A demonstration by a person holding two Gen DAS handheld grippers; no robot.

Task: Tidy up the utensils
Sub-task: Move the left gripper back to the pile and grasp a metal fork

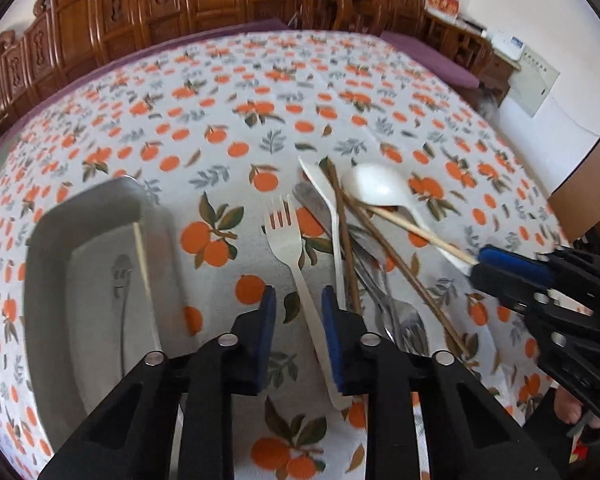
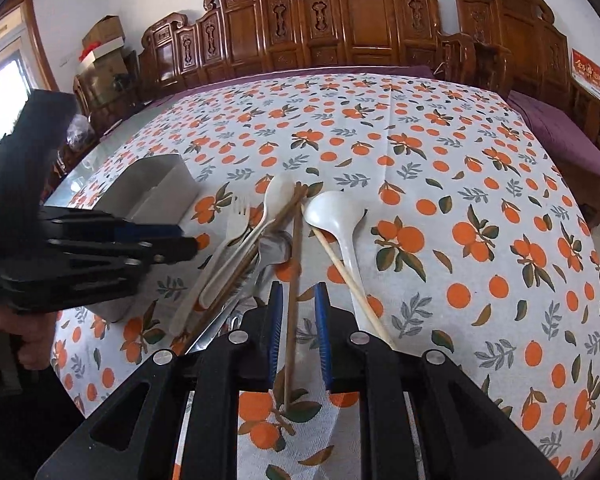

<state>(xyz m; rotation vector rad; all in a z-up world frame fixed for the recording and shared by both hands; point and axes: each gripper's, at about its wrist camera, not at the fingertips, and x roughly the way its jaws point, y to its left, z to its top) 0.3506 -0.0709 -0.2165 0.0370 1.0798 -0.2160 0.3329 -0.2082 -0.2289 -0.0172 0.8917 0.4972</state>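
- Your left claw (image 1: 300,312) is released but set narrow. Its blue pads straddle the handle of the white fork (image 1: 288,240), and cloth shows between the left pad and the handle, so nothing is gripped yet.
- That fork lies flat on the tablecloth (image 1: 220,120). Its long axis runs straight ahead of the claw, tines at the far end, the handle passing back between the fingers. You sit along it rather than across it, so closing should, I judge, pinch the handle's two sides.
- Just beside this claw, on its left, sits the metal tray (image 1: 40,280), its long side roughly parallel to the fork. A pale chopstick (image 1: 142,256) already lies in it. This claw is the nearer one to both tray and fork.
- A spoon-like shape on the tray floor may be a utensil or a reflection; I cannot tell which.
- Your right claw (image 2: 299,308) is also unclenched at a small gap. A brown chopstick (image 2: 292,320) lies between its pads with a gap on both sides, pointing straight ahead along the fingers.
- Ahead and to the right of that claw lie a second pale chopstick (image 2: 340,260) and the white ladle spoon (image 2: 332,210), crossing each other.
- To its left, metal cutlery (image 2: 274,250) is buried under white and brown pieces; how many there are cannot be made out.
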